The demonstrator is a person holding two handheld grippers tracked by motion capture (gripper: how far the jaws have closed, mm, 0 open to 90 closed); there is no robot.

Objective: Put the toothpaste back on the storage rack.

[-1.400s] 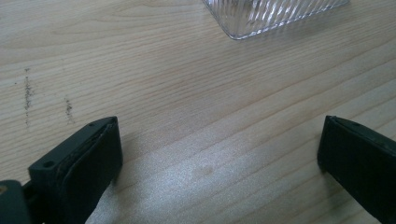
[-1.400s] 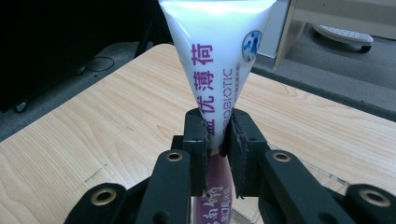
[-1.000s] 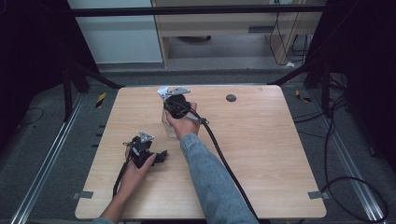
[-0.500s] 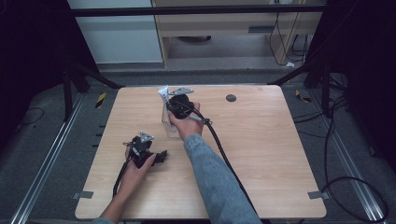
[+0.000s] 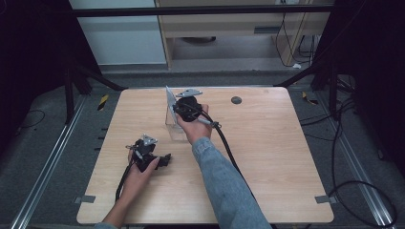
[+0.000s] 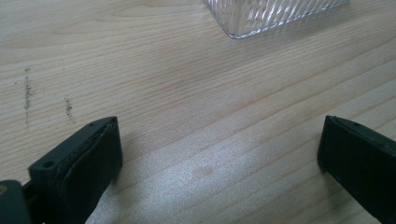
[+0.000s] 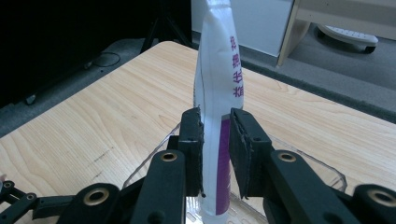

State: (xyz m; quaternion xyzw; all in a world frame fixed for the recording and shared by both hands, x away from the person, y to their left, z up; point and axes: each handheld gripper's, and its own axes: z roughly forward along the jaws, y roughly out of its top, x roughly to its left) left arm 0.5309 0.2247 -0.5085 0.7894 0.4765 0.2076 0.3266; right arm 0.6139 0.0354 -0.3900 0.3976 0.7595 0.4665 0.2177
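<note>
A light wooden table point(image 5: 267, 157) is seen from above, with a person's two forearms entering from 6 o'clock. At the left, toward 8 o'clock, the left gripper point(image 5: 165, 160) is held low on the table, its cable point(image 5: 123, 179) trailing back toward the near edge. In the left gripper view its jaws are spread wide with bare wood between them, and a corner of a clear ribbed tray point(image 6: 271, 16) is seen at 12 o'clock, well apart from the jaws. Near the middle of the table, toward 11 o'clock, the tray point(image 5: 173, 128) is seen in the high view, with the right gripper point(image 5: 173, 109) held over it by a hand with a denim sleeve point(image 5: 224, 186). A white pouch point(image 7: 218, 93) with purple print is gripped upright between the right gripper's jaws, which are closed narrowly on its lower half; its bottom end is seen inside the tray point(image 7: 322, 170). A small dark disc point(image 5: 236, 100) lies on the table at 1 o'clock, well apart from the tray.
</note>
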